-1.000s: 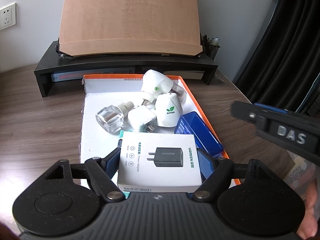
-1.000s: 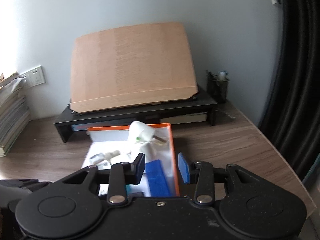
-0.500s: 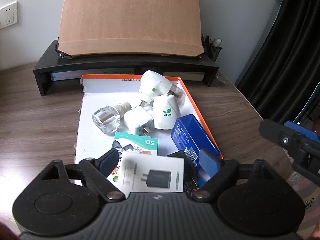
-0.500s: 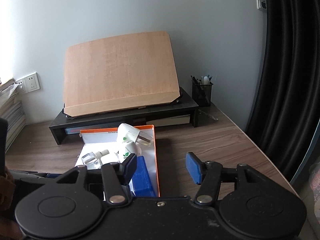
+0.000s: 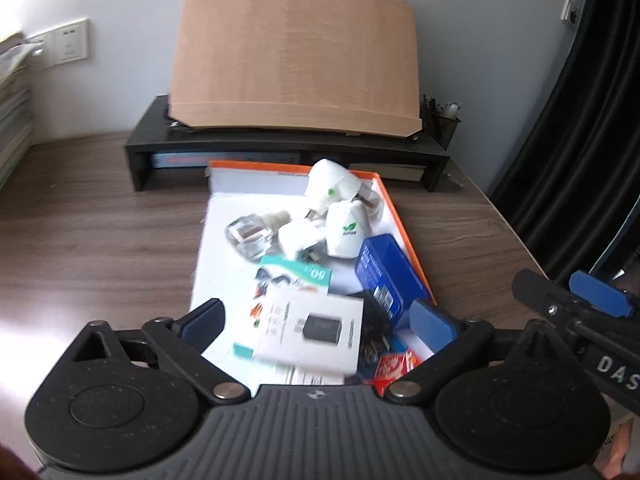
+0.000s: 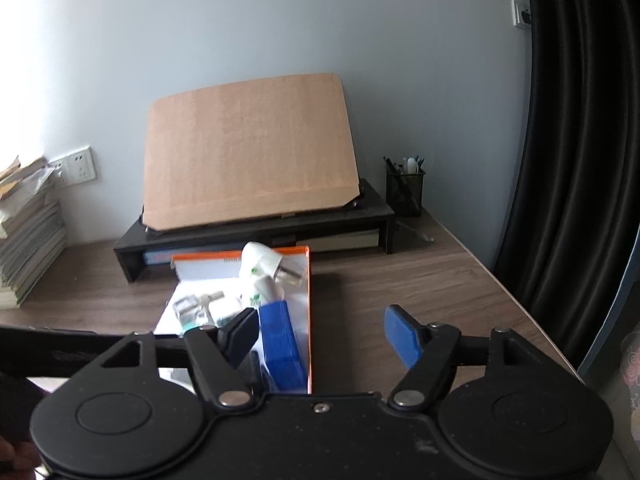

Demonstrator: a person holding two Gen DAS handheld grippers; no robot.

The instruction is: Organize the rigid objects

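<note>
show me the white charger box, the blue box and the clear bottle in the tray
white charger box [image 5: 310, 330]: left wrist view, middle of its printed top face.
blue box [image 5: 386, 276]: left wrist view, middle of its top face.
clear bottle [image 5: 250, 236]: left wrist view, its glass body.

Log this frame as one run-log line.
left gripper: jaws opening, white charger box lying free in orange-rimmed tray | right gripper: jaws opening, empty | blue box: in tray

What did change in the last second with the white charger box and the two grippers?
The left gripper let go of the white charger box; it now lies in the orange-rimmed tray over other packets, fingers opening clear of it. The right gripper is opening too, empty. The white plugs and blue box stayed put.
</note>
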